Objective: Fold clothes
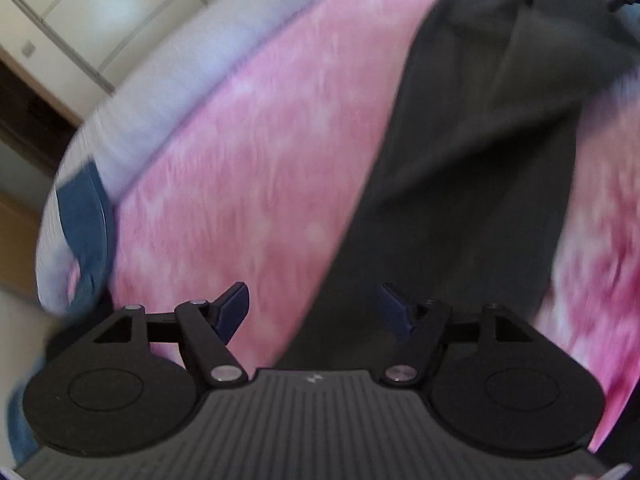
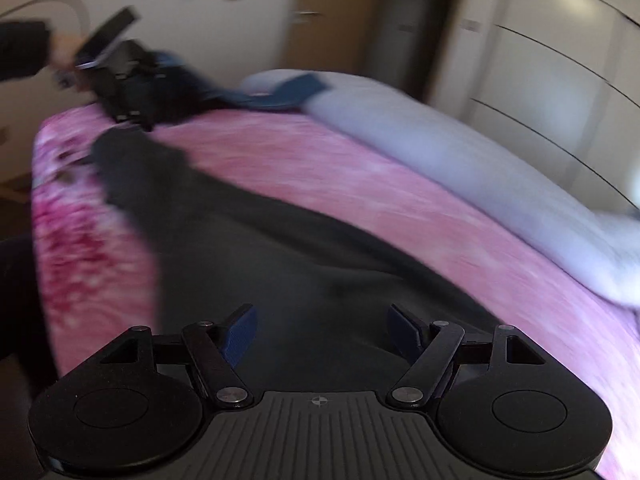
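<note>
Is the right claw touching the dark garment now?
Cannot tell. In the right wrist view the open right claw is above the dark garment; blur hides any gap.

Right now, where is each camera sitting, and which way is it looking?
Left wrist: sits on the left gripper, looking down its open fingers at the dark garment on the pink blanket.
Right wrist: sits on the right gripper, fingers open, looking across the bed toward the wardrobe; the left gripper and the person's sleeve show far off.
Both show the garment, blanket, white duvet and blue cloth.
</note>
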A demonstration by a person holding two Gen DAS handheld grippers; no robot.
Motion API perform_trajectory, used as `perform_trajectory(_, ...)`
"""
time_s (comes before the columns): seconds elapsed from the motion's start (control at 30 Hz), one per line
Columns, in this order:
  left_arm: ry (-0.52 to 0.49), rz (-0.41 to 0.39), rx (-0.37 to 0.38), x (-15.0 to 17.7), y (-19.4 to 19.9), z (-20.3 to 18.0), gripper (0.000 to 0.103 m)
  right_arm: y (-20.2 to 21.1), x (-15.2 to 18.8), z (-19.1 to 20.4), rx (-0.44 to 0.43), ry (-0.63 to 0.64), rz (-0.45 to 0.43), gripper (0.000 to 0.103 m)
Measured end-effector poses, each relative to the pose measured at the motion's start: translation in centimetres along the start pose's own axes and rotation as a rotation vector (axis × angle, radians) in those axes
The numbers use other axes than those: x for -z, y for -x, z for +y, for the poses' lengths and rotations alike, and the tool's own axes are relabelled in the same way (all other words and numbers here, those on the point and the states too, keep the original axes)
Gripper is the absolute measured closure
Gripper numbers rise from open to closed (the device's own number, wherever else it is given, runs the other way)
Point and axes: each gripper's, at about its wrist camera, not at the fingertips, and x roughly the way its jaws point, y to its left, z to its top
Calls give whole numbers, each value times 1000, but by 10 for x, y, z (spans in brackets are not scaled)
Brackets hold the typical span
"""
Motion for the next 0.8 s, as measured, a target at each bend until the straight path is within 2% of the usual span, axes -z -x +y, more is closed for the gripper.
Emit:
perform_trajectory(0.1, 55, 27, 23, 20, -19, 9, 35, -34, -16, 28, -74, 78, 30, 28)
perform_trajectory(0.17, 64, 3, 47, 24, -31, 14, 35, -60, -26, 39, -123, 120, 55, 28)
perform_trajectory(0.23, 55, 4, 86, 25, -41, 19, 41, -85, -37, 44, -148, 174, 79, 28)
perform_trajectory(0.27, 53, 9, 115, 23, -47, 21, 54, -96, -40, 46, -151, 211, 94, 28)
perform_trajectory(0.3, 49, 15, 139, 22, -52, 23, 62, -105, -40, 52, -148, 260, 115, 28)
perform_trajectory(0.33, 40, 20, 144, 21, -54, 22, 78, -114, -41, 57, -145, 308, 136, 28)
perform_trajectory(0.4, 13, 30, 142, 19, -56, 20, 103, -133, -42, 68, -138, 406, 179, 28)
perform_trajectory(0.43, -27, 32, 88, 18, -52, 15, 103, -142, -42, 74, -134, 454, 200, 29)
perform_trajectory(0.47, -36, 8, 54, 21, -41, 13, 103, -152, -43, 79, -131, 503, 221, 47)
perform_trajectory(0.5, -45, -15, 19, 23, -30, 12, 103, -157, -42, 84, -125, 544, 240, 78)
perform_trajectory(0.53, -49, -41, -13, 25, -18, 10, 103, -153, -41, 85, -116, 558, 243, 87)
perform_trajectory(0.57, -37, -72, -36, 30, 1, 9, 103, -145, -42, 84, -108, 549, 223, 92)
perform_trajectory(0.63, -24, -128, -75, 41, 41, 3, 103, -123, -44, 85, -104, 528, 186, 94)
perform_trajectory(0.73, 15, -184, -63, 61, 90, -15, 103, -77, -45, 93, -148, 489, 123, 95)
perform_trajectory(0.8, 22, -183, -61, 73, 110, -28, 101, -50, -37, 107, -202, 492, 104, 95)
